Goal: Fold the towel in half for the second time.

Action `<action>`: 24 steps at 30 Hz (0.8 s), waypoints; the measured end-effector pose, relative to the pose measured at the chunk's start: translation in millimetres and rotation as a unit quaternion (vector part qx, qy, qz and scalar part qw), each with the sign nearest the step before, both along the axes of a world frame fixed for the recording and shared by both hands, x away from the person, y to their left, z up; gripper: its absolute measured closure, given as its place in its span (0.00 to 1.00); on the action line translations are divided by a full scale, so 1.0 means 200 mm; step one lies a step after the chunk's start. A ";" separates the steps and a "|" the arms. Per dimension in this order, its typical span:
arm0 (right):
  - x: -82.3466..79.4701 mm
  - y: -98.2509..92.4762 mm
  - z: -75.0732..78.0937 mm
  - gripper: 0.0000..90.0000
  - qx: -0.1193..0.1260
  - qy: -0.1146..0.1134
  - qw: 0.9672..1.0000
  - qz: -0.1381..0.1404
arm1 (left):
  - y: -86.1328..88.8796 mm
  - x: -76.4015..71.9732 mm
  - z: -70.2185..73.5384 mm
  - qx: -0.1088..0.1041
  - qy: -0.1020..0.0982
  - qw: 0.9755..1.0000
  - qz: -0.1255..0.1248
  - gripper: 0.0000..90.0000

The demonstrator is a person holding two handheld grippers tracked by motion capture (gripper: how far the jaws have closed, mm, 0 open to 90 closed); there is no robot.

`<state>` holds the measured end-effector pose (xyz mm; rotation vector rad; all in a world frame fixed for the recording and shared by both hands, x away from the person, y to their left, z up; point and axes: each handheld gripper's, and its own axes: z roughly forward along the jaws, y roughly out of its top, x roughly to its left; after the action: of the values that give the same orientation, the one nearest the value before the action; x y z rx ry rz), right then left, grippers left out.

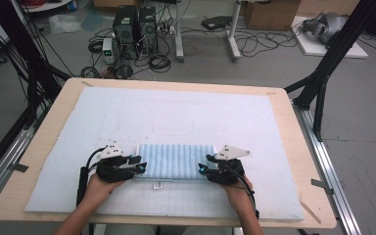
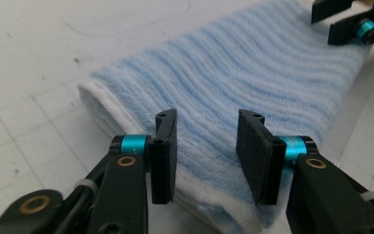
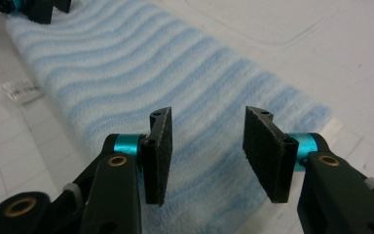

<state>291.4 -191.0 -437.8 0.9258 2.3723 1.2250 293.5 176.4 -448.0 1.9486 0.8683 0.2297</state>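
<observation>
1. The folded towel (image 1: 175, 161), light blue with ribbed stripes, lies flat on the white mat (image 1: 176, 117) near the person's edge of the table (image 1: 49, 147). Looks folded into a long strip with a white underside showing at the ends, and a little tag (image 1: 157, 184) pokes out of the near edge.

2. Left gripper (image 1: 138, 164) sits at the towel's left end. In the left gripper view (image 2: 207, 146) the jaws stand apart over the short end, terry under and between the fingers (image 2: 164, 151), nothing pinched. So released, not holding.

3. Right gripper (image 1: 203, 165) mirrors that at the right end. In the right gripper view (image 3: 209, 151) there's a clear gap between the pads (image 3: 268, 151), with towel beneath it and no fabric squeezed. Also released.

4. My guess at the step in hand: either just let go after a fold, or lining up to grab both ends for the next one.

5. To do it well, I'd drop both sets of fingers so one pad slides under the end and catches every layer, not just the top one. Grip both ends at matching spots, so the fold stays square.

6. Outward: mat is gridded, floor behind has computer towers (image 1: 134, 27) and cables.
</observation>
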 end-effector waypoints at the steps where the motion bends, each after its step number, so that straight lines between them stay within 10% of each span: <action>1: 0.00 0.00 -0.01 0.60 -0.009 0.001 1.000 0.002 | 0.00 0.00 0.00 0.007 -0.001 1.000 -0.002 0.68; 12: -0.03 -0.05 -0.02 0.58 -0.033 0.024 0.999 0.018 | 0.04 -0.01 0.01 0.016 0.016 1.000 -0.007 0.67; 17: -0.01 -0.11 0.03 0.55 0.039 0.000 0.999 0.009 | 0.09 0.03 0.06 -0.020 -0.018 0.999 0.038 0.66; 24: 0.06 -0.14 0.04 0.64 0.037 -0.020 0.999 -0.020 | 0.17 0.08 0.09 -0.053 -0.045 0.995 0.069 0.66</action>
<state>302.8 -219.8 -430.6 0.9564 2.2801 1.3122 310.3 209.4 -429.9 1.7690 0.9376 0.3439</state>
